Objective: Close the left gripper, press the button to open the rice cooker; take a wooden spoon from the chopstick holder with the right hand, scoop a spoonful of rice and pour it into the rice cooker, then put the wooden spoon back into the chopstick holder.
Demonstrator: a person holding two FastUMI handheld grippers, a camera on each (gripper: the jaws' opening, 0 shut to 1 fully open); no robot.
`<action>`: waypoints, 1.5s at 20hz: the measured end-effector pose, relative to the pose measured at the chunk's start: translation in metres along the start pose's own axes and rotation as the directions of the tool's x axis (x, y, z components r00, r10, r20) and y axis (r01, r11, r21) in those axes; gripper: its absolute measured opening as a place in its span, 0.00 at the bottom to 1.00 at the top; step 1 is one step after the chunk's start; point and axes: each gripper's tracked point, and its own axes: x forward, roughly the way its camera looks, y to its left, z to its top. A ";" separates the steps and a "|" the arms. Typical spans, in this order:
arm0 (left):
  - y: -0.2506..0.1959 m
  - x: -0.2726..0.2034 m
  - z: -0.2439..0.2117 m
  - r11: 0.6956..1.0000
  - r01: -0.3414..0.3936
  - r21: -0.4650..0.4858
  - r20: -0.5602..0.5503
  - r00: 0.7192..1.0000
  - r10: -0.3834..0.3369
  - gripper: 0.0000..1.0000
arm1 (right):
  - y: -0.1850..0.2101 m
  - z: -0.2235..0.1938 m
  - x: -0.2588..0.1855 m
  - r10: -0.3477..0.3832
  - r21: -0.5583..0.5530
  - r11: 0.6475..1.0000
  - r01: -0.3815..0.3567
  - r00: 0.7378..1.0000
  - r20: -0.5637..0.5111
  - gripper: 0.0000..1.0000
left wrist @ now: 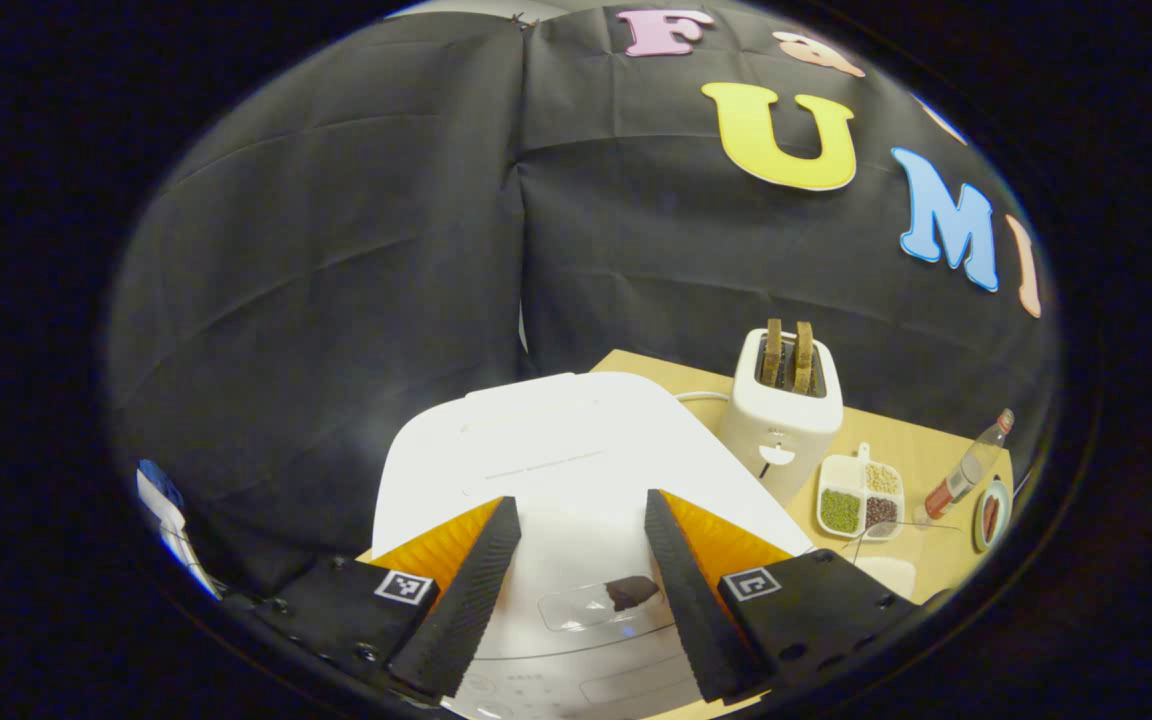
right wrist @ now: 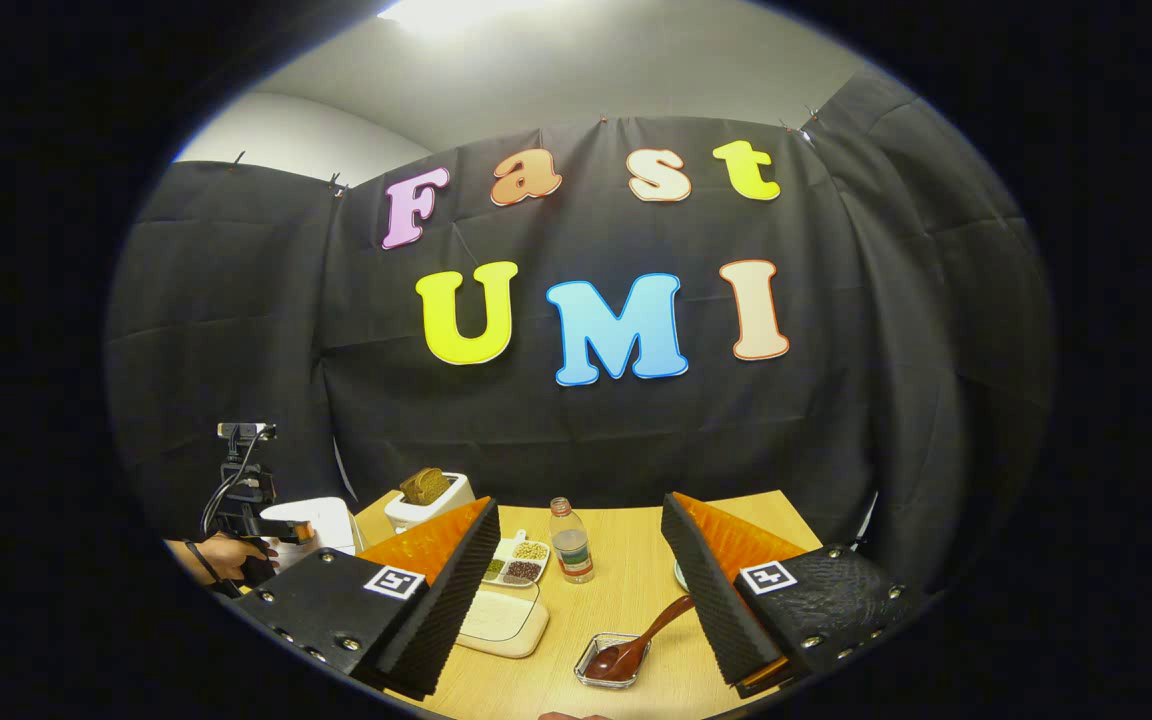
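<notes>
Between the fingers of the left tongs (left wrist: 576,550), which stand spread wide and grasp nothing, lies the white lid of the rice cooker (left wrist: 556,450), its lid down. A small dark latch button (left wrist: 631,592) sits on the lid's front just under the gap, close to the right-hand finger. The task wants these tongs clenched before pressing; spread as they are, the fingers would straddle the button and come down on the lid to either side, so the cooker would likely stay closed. A press off to one side could also shove the whole cooker along the bench (left wrist: 921,440).

Beyond the cooker stand a white toaster (left wrist: 784,405) with two slices up, a divided dish of beans (left wrist: 861,497) and a bottle (left wrist: 966,470).

Over on the other side, the right tongs (right wrist: 576,570) are likewise released and empty, hanging above the bench. Just below and between their fingers a dark wooden spoon (right wrist: 636,645) leans in a small clear holder (right wrist: 608,668), handle tilted toward the right-hand finger. That holder looks light and shallow; a grab at the tilted handle could tip it or drag it. A pale flat tray (right wrist: 506,620) lies just beside it; whether it carries rice I cannot tell.
</notes>
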 end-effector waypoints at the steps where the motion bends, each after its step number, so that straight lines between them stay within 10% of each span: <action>1: 0.000 -0.003 0.002 1.000 0.006 -0.004 -0.004 1.000 -0.006 0.89 | -0.002 0.003 0.000 -0.001 -0.001 1.000 0.001 1.000 0.006 0.99; 10: -0.050 -0.097 0.079 0.995 0.099 0.034 0.239 0.966 -0.104 0.89 | -0.027 0.025 0.000 -0.045 -0.031 0.998 0.047 0.997 0.060 0.98; 25: -0.170 -0.301 0.157 0.921 0.377 0.098 0.523 0.768 -0.370 0.89 | -0.034 0.057 0.003 -0.080 -0.027 0.996 0.084 0.989 0.124 0.99; 30: -0.203 -0.323 0.149 0.893 0.435 0.119 0.516 0.741 -0.429 0.89 | -0.024 0.063 0.001 -0.082 -0.027 0.996 0.086 0.987 0.138 0.99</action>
